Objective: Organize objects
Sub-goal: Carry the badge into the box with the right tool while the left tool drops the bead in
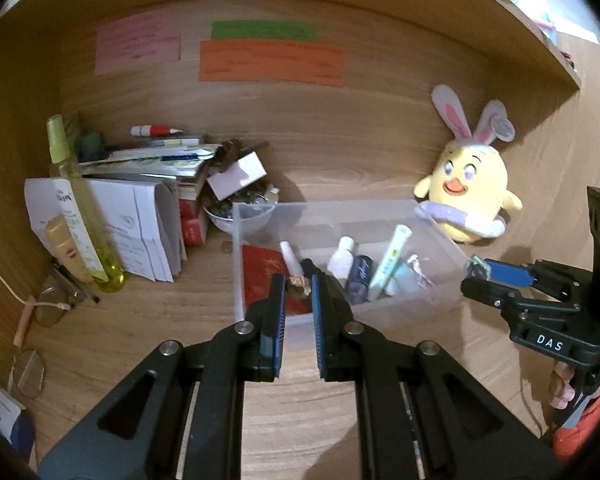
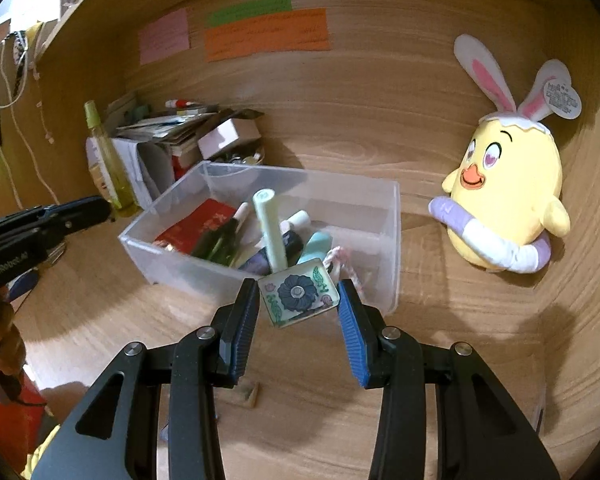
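Glass tile clamped between right gripper's jaws.

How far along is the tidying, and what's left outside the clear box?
Done: the clear plastic box already holds a red booklet, bottles and tubes. In hand: the left gripper pinches a small brown object; the right gripper grips a square floral tile. Both sit near the box, not yet dropped in. Left: the yellow-green spray bottle and paper pile remain outside.
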{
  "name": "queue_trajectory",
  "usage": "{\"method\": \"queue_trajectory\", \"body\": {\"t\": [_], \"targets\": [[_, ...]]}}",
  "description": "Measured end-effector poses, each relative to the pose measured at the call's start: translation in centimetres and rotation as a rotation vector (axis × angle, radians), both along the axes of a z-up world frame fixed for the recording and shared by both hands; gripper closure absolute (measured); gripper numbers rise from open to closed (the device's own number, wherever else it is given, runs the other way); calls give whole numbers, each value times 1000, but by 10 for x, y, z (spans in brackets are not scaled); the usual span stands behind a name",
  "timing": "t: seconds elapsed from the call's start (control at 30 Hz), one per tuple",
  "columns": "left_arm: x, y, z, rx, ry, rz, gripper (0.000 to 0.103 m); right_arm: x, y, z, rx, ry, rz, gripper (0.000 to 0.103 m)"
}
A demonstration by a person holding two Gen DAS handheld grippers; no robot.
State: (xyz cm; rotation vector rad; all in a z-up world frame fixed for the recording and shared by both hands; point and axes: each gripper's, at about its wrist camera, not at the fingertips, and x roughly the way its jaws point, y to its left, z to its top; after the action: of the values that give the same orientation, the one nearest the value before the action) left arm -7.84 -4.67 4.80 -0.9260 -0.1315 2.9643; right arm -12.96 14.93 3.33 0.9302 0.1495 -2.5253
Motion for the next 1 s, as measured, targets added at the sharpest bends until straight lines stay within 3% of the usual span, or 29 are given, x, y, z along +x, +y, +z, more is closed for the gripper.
{"method": "queue_trajectory", "body": {"t": [0.5, 1.0], "targets": [[-42, -14, -26, 27, -76, 29, 91, -46, -4, -17, 23, -64, -52, 66], [-64, -17, -50, 83, -140, 24, 91, -60, -8, -32, 31, -92, -78, 66]]}}
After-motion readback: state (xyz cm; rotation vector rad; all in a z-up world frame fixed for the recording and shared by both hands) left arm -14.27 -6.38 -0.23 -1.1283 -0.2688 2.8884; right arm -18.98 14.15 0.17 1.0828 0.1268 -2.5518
